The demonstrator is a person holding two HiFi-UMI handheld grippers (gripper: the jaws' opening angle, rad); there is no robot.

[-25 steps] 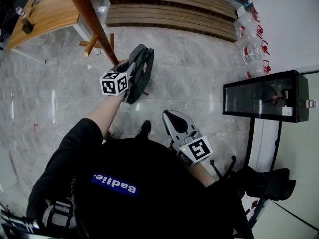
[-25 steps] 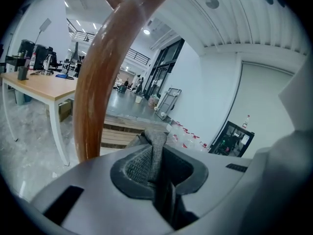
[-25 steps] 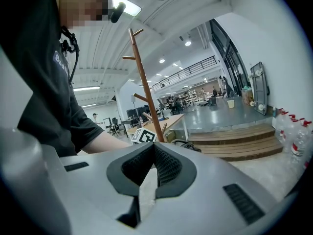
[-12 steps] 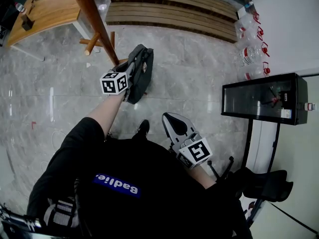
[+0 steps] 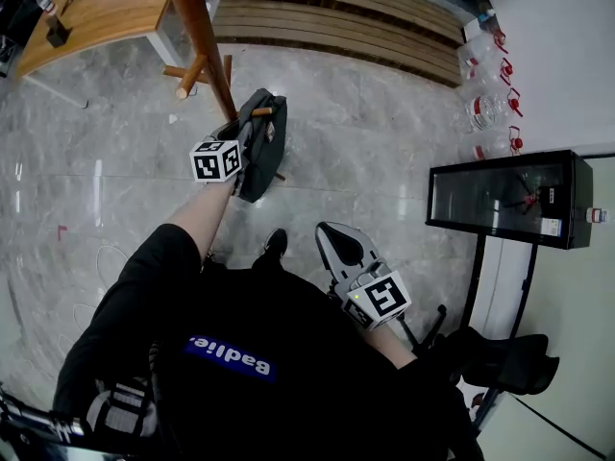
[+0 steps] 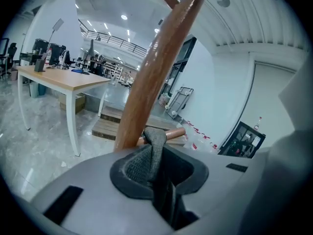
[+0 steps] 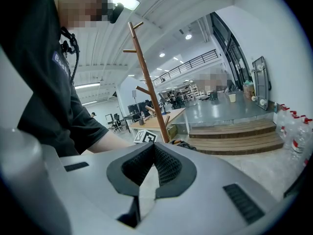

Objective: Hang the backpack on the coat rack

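Left gripper (image 6: pixel 157 166): clamped on the top loop (image 6: pixel 155 138) of the backpack (image 5: pixel 259 154), which hangs beneath it.
Right gripper (image 7: pixel 152 168): closed, empty.
Risk: loop seems only partly over the coat rack peg (image 6: pixel 174 132) just ahead; an early release drops it.

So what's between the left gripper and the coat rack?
The backpack strap. The left gripper view shows it pinched in the jaws of the left gripper, reaching up to a peg on the coat rack.
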